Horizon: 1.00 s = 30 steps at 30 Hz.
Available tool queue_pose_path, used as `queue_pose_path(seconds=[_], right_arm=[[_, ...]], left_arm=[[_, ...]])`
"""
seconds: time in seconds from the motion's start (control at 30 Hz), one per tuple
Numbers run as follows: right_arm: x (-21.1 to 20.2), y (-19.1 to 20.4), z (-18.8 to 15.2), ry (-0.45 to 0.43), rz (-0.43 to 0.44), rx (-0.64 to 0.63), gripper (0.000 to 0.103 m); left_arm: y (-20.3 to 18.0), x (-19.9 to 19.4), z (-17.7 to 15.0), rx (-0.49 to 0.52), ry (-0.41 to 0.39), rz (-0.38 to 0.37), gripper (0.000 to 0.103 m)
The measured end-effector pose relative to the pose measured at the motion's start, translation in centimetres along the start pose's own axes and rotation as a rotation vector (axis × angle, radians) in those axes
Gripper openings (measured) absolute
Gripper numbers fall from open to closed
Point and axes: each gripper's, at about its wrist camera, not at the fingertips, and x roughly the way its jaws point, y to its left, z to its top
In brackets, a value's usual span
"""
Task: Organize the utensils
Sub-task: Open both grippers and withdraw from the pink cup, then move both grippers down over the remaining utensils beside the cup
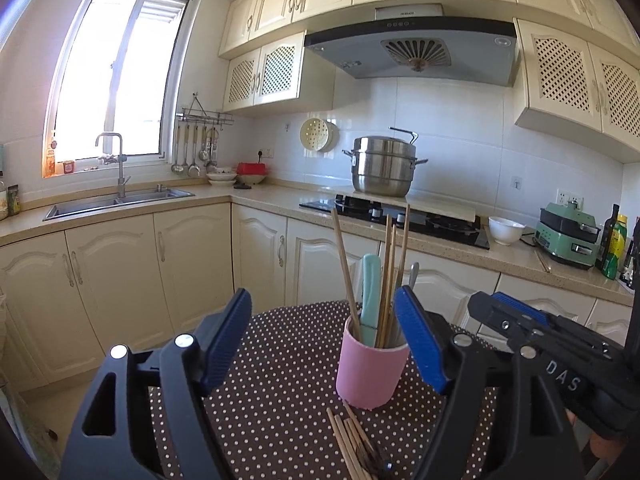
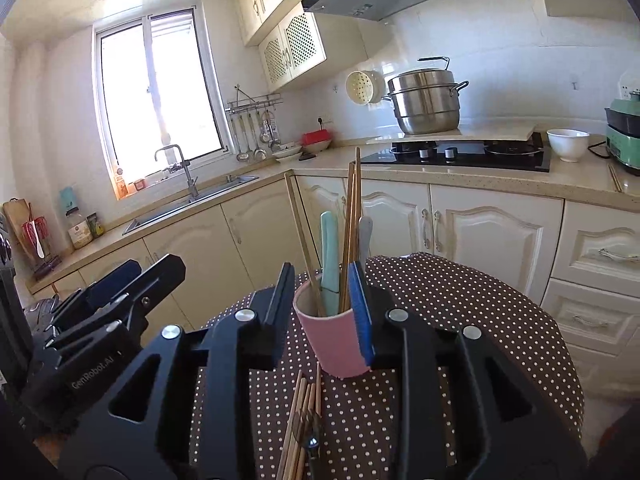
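Loose chopsticks (image 1: 352,440) below left gripper (image 1: 326,340), cup (image 1: 372,368) ahead

Left gripper (image 1: 322,342), seen from its own wrist camera, with blue-padded fingers (image 1: 226,338) spread wide apart and nothing between the pads. Right gripper (image 2: 324,312), seen from its wrist camera, likewise with jaws parted. The two grippers are held side by side, each visible at the edge of the other's view.
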Motion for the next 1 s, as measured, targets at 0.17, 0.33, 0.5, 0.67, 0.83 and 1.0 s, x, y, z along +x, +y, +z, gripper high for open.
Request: queue_pose_path(seconds=[0.17, 0.33, 0.5, 0.67, 0.83, 1.0], right_arm=[[-1.1, 0.2, -1.1, 0.024, -0.015, -0.023, 0.042], [-1.3, -0.1, -2.5, 0.077, -0.034, -0.038, 0.042], [-0.3, -1.4, -4.4, 0.188, -0.070, -0.043, 0.045], [0.7, -2.7, -6.9, 0.304, -0.083, -0.044, 0.046], [1.4, -3.1, -8.8, 0.377, -0.079, -0.053, 0.047], [1.9, -3.3, -10.2, 0.423, -0.069, -0.058, 0.049]], left_arm=[[-0.2, -0.3, -1.0, 0.026, 0.091, 0.013, 0.074], [-0.2, 0.5, -2.5, 0.040, 0.225, -0.001, 0.077], [0.1, 2.4, -5.8, 0.048, 0.462, -0.099, 0.077], [0.3, 5.0, -10.5, 0.114, 0.691, -0.049, 0.077], [0.7, 6.1, -13.6, 0.125, 0.804, -0.035, 0.077], [0.1, 7.0, -15.0, 0.150, 0.829, -0.022, 0.077]])
